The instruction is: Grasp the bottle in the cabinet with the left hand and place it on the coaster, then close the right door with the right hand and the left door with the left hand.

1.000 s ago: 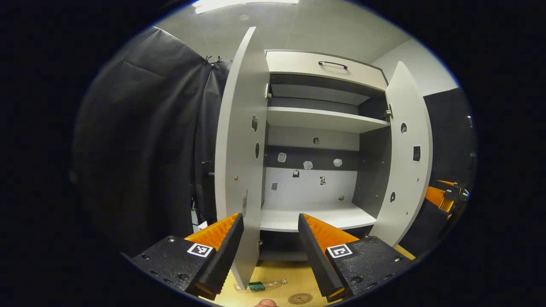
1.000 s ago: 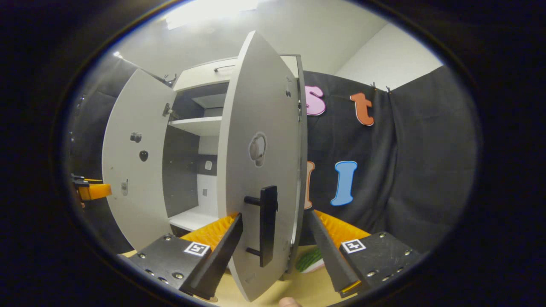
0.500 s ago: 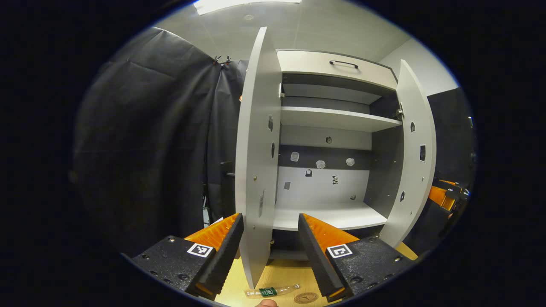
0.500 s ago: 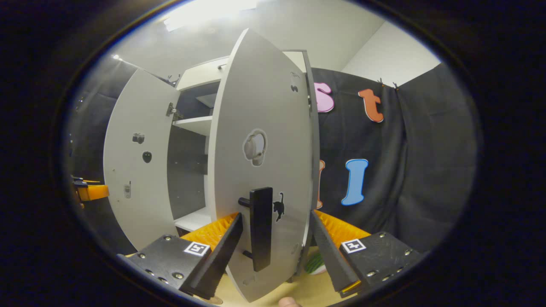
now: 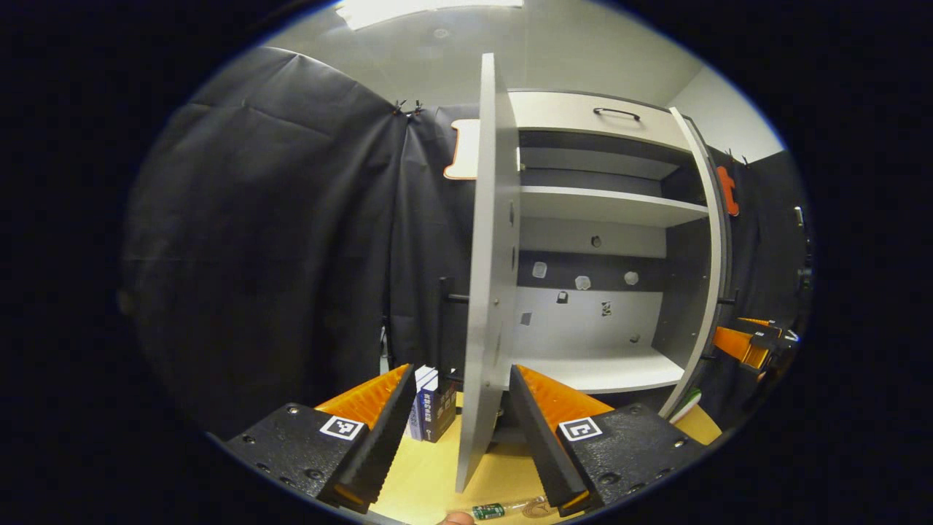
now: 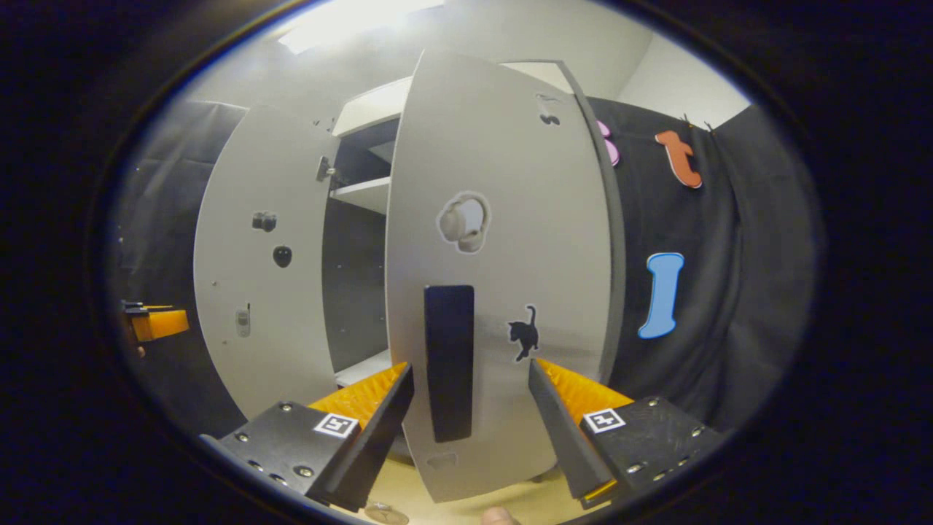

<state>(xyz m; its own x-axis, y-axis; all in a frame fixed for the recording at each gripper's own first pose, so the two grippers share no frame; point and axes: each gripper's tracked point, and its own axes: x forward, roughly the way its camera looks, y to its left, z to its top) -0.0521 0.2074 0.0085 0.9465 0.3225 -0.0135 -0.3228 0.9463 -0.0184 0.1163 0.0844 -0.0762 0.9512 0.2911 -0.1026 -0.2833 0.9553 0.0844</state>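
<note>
Pale wooden tabletop beneath the cabinet; black cloth beside it. Left gripper and right gripper gape wide, holding nothing.

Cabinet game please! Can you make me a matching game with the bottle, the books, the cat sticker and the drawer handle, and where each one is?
Things:
1. bottle
2. books
3. cat sticker
4. drawer handle

Places:
A. at the top of the cabinet
B. lying on the table
C. on the right door, beside its black door handle
D. standing on the table beside the left door

Pairs: 1-B, 2-D, 3-C, 4-A
</note>
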